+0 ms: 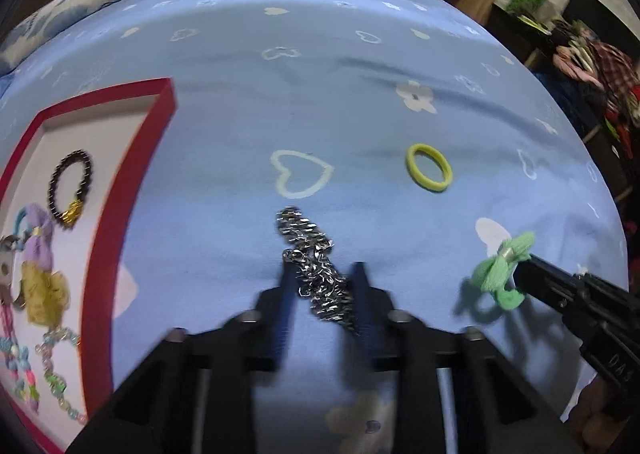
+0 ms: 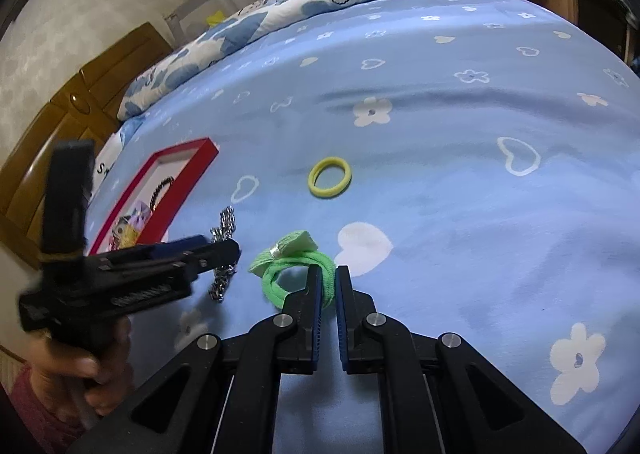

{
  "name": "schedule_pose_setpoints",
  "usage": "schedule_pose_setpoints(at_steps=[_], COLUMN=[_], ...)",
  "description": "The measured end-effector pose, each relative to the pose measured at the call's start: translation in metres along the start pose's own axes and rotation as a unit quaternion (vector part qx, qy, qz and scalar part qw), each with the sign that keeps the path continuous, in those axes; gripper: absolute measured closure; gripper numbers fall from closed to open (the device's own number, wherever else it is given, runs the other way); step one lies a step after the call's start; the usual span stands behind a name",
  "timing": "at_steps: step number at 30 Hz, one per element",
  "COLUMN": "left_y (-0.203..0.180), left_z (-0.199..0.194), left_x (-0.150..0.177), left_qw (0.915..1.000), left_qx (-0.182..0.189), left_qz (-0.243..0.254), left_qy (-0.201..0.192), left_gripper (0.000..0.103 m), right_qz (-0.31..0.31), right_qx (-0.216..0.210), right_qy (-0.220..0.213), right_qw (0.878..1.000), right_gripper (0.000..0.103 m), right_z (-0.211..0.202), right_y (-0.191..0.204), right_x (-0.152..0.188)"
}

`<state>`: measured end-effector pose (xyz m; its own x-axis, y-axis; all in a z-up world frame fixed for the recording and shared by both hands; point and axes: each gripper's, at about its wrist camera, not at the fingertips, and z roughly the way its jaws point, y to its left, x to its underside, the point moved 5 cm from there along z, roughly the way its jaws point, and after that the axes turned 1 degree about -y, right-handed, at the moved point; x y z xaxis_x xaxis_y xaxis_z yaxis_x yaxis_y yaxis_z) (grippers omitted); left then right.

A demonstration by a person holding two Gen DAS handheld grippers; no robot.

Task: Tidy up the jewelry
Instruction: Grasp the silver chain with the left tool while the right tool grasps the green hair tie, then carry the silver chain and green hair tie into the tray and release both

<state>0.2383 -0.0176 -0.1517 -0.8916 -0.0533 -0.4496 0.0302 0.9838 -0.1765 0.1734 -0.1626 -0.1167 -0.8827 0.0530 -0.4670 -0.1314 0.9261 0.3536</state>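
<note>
In the left wrist view the left gripper (image 1: 322, 274) is reaching down at lower centre of the frame, its two black fingers standing either side of a heap of silver chain (image 1: 314, 270) that is lying on the blue bedsheet (image 1: 360, 102); motion blur is smearing the fingers, so whether the pads are pressing on the chain cannot be told. At the left edge a red-rimmed tray (image 1: 132, 190) is sitting on the sheet, holding a dark beaded bracelet (image 1: 70, 190), a purple and yellow hair tie (image 1: 40, 266) and some pastel beaded strands (image 1: 56, 370). A yellow hair band (image 1: 429, 167) is lying alone right of centre. At the right edge the right gripper (image 1: 520, 274) is coming in, pinching a green hair tie with a bow (image 1: 500, 274). In the right wrist view the right gripper (image 2: 329, 278) is filling the lower centre, its fingers drawn close together and nipping the cord of the green hair tie (image 2: 288, 262), whose bow is lying just upper left of the tips. The yellow band (image 2: 330, 182) is resting above it, well apart. At the left, a hand (image 2: 88, 374) is holding the left gripper (image 2: 224, 250) over the chain (image 2: 224, 254), with the red tray (image 2: 176, 190) beyond it.
</note>
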Motion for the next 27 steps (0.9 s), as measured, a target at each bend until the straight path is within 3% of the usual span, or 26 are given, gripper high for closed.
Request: schedule_pose_setpoints(at_steps=[1, 7, 27], left_y=[-0.002, -0.005, 0.029], left_z=[0.001, -0.007, -0.133], left_x=[0.0, 0.002, 0.024], left_qw=[1.0, 0.9998, 0.9916], left_qx=[0.005, 0.016, 0.046], left_qz=[0.004, 0.004, -0.04], left_qy=[0.0, -0.011, -0.115], left_gripper=[0.093, 0.094, 0.096], right_qz=[0.002, 0.004, -0.027], right_qx=[-0.001, -0.013, -0.061], right_qy=[-0.001, -0.007, -0.037], right_qw=[1.0, 1.0, 0.997], right_gripper=[0.097, 0.097, 0.097], right_z=[0.0, -0.003, -0.025], right_y=[0.0, 0.007, 0.062], right_x=[-0.001, -0.002, -0.024])
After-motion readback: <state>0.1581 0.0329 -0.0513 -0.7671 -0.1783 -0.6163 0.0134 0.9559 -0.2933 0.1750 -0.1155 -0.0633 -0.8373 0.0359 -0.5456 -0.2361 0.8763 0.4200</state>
